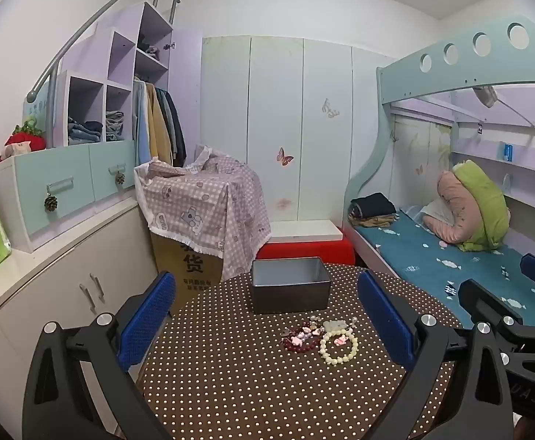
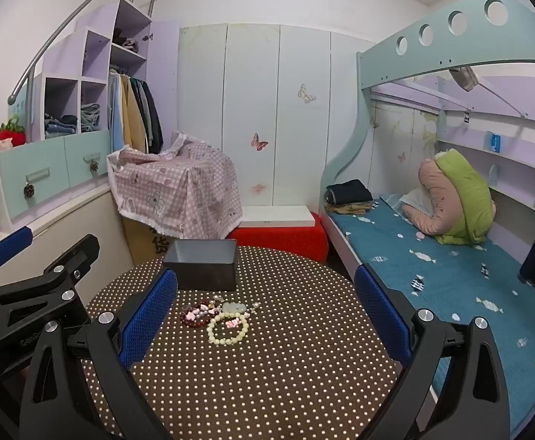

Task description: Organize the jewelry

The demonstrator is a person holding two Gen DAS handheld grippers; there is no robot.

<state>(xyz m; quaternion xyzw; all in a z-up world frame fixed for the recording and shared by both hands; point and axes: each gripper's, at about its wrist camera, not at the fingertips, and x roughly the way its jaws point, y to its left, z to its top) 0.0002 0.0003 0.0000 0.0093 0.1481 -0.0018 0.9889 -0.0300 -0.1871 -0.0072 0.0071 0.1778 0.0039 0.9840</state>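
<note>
A small pile of jewelry lies on a round brown polka-dot table: a cream bead bracelet, a dark red bead bracelet, and small pink and pearl pieces. A dark grey open box stands behind the pile. My left gripper is open, above the table, with the pile between its blue fingers. My right gripper is open; the cream bracelet, red bracelet and box sit toward its left finger.
A cardboard box under a pink checked cloth and a red stool stand behind the table. A bunk bed with blue bedding is on the right, white cabinets on the left.
</note>
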